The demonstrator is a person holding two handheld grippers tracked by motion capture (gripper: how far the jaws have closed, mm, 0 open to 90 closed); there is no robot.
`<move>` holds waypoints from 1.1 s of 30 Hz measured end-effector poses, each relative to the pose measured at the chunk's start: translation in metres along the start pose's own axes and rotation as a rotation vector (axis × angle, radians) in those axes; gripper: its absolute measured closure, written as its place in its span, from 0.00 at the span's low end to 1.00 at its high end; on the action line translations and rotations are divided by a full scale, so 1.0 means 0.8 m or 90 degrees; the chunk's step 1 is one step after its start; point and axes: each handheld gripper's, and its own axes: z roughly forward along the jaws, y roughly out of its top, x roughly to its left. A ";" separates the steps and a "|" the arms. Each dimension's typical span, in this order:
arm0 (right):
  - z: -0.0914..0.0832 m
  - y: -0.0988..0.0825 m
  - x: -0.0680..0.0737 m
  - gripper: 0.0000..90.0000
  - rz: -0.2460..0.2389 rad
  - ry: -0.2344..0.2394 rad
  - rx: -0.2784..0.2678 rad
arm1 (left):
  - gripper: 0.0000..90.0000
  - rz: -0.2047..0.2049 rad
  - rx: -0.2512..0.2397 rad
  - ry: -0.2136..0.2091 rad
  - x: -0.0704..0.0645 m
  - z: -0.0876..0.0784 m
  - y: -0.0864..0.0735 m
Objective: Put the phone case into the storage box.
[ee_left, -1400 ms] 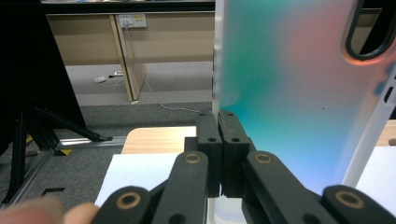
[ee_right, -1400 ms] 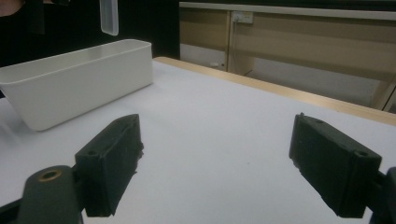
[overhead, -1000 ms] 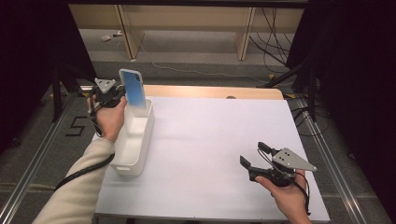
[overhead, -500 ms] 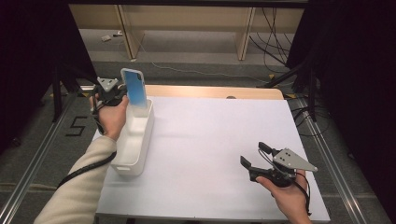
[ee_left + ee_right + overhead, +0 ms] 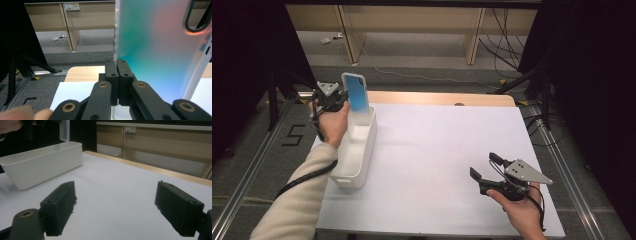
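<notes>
Translucent blue phone case (image 5: 356,94) stands upright over the white bin's (image 5: 362,160) far end, pinched at its edge by the left gripper (image 5: 343,100), so lowering it straight keeps it clear of the rim, while the right gripper (image 5: 484,166) rests spread.

Left fingers (image 5: 117,72) clamped, right fingers (image 5: 60,210) apart.

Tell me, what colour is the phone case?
The phone case is see-through, fading teal-blue to pink, best in the left gripper view.

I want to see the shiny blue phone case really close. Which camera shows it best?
The left gripper view: the translucent blue phone case looms close, pinched in the left gripper. The high view shows it small, upright over the white plastic bin; the right gripper view catches one corner.
</notes>
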 end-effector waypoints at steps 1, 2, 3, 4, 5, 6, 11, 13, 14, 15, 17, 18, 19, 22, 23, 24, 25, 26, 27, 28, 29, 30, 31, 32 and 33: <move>0.000 0.000 0.000 0.20 -0.002 0.000 0.000 | 0.98 0.000 0.001 0.000 0.000 0.001 0.000; 0.000 0.000 0.000 0.20 -0.001 0.001 0.001 | 0.98 0.002 0.001 0.001 0.001 0.001 0.000; 0.000 0.000 0.000 0.20 -0.001 0.001 0.000 | 0.98 0.002 0.001 0.002 0.001 0.002 0.000; 0.000 0.000 0.000 0.20 -0.001 0.002 0.001 | 0.98 0.002 0.002 0.003 0.001 0.002 0.000; 0.000 0.000 0.000 0.20 0.000 0.003 0.002 | 0.98 0.002 0.003 0.004 0.001 0.003 0.000; 0.000 0.000 0.000 0.20 0.000 0.003 0.002 | 0.98 0.003 0.002 0.004 0.001 0.004 0.001; 0.000 0.000 0.000 0.20 0.000 0.001 -0.001 | 0.98 0.004 0.007 0.006 0.001 0.007 -0.001; 0.000 0.000 0.000 0.20 0.000 0.002 0.000 | 0.98 0.005 0.008 0.006 0.001 0.009 -0.001; 0.000 0.000 0.000 0.20 0.001 0.002 0.000 | 0.98 0.003 0.009 0.006 0.000 0.010 -0.001; 0.000 0.000 0.000 0.20 0.000 0.001 0.000 | 0.98 0.004 0.010 0.006 0.000 0.010 -0.002; 0.000 0.000 0.000 0.20 0.001 0.004 0.001 | 0.98 0.003 0.012 0.006 0.000 0.012 -0.002; 0.000 0.000 0.000 0.20 0.000 0.004 0.001 | 0.98 0.005 0.013 0.006 0.000 0.012 -0.002; 0.000 0.000 0.000 0.20 0.001 0.004 0.001 | 0.98 0.005 0.014 0.007 0.001 0.013 -0.002; 0.003 -0.002 0.000 0.20 0.009 0.014 -0.004 | 0.98 0.002 0.012 0.007 0.001 0.014 -0.003; 0.003 -0.002 0.001 0.20 0.010 0.015 -0.002 | 0.98 0.001 0.013 0.008 0.001 0.015 -0.004; 0.003 -0.002 0.001 0.20 0.009 0.015 -0.001 | 0.98 0.001 0.016 0.008 0.002 0.016 -0.004; 0.004 -0.002 0.001 0.20 0.009 0.015 -0.005 | 0.98 0.003 0.017 0.009 0.002 0.017 -0.004; 0.002 -0.002 0.000 0.20 0.004 0.008 0.005 | 0.98 0.004 0.018 0.010 0.002 0.017 -0.005; 0.002 -0.002 0.000 0.20 0.006 0.008 0.005 | 0.98 0.003 0.018 0.011 0.002 0.018 -0.005; 0.002 -0.002 0.000 0.20 0.005 0.006 0.004 | 0.98 0.005 0.018 0.011 0.002 0.018 -0.005; 0.002 -0.002 0.000 0.20 0.004 0.006 0.004 | 0.98 0.006 0.017 0.013 0.002 0.019 -0.005; 0.002 -0.002 0.000 0.20 0.004 0.006 0.004 | 0.98 0.005 0.018 0.012 0.001 0.019 -0.005; 0.002 -0.002 0.000 0.20 0.005 0.006 0.005 | 0.98 0.004 0.018 0.012 0.001 0.020 -0.006; 0.002 -0.002 0.000 0.20 0.005 0.006 0.005 | 0.98 0.007 0.020 0.013 0.001 0.020 -0.006; 0.002 -0.002 0.000 0.20 0.005 0.006 0.004 | 0.98 0.006 0.021 0.012 0.000 0.021 -0.006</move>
